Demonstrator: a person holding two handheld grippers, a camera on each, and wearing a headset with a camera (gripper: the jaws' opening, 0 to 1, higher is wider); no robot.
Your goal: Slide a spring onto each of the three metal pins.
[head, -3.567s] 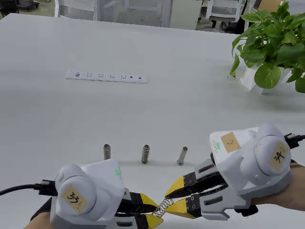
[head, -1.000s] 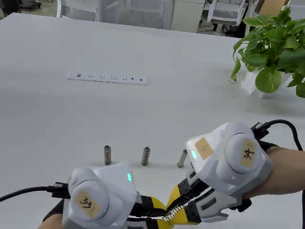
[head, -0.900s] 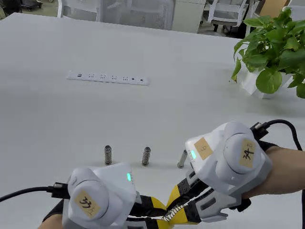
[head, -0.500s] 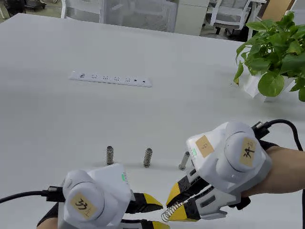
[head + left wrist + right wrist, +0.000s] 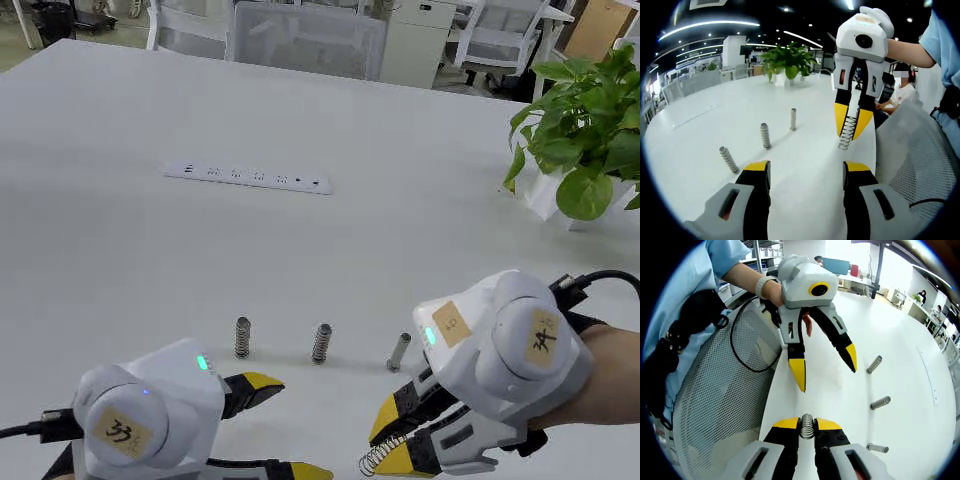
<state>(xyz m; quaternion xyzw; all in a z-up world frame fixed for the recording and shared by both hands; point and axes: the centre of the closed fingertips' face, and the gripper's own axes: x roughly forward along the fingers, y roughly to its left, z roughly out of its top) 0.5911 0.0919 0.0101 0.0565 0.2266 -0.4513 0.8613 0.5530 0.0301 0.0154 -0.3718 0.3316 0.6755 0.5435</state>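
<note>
Spring (image 5: 376,456) pinched between right gripper (image 5: 807,423) fingers, coil poking past their tips; left gripper (image 5: 806,168) fingers spread wide apart

Three short metal pins stand on end in a row on the white table (image 5: 150,270), near one another but apart. The left spring-sleeved pin (image 5: 242,337) and the middle spring-sleeved pin (image 5: 321,343) are upright, with grey steel coils wrapping each shaft from base to top. The bare silver metal pin (image 5: 399,351) at the right end leans slightly. A loose silver wire coil spring (image 5: 375,458) is clamped between the yellow tips of the right gripper (image 5: 386,440), nearer the person than the bare pin, one end jutting past the tips
</note>
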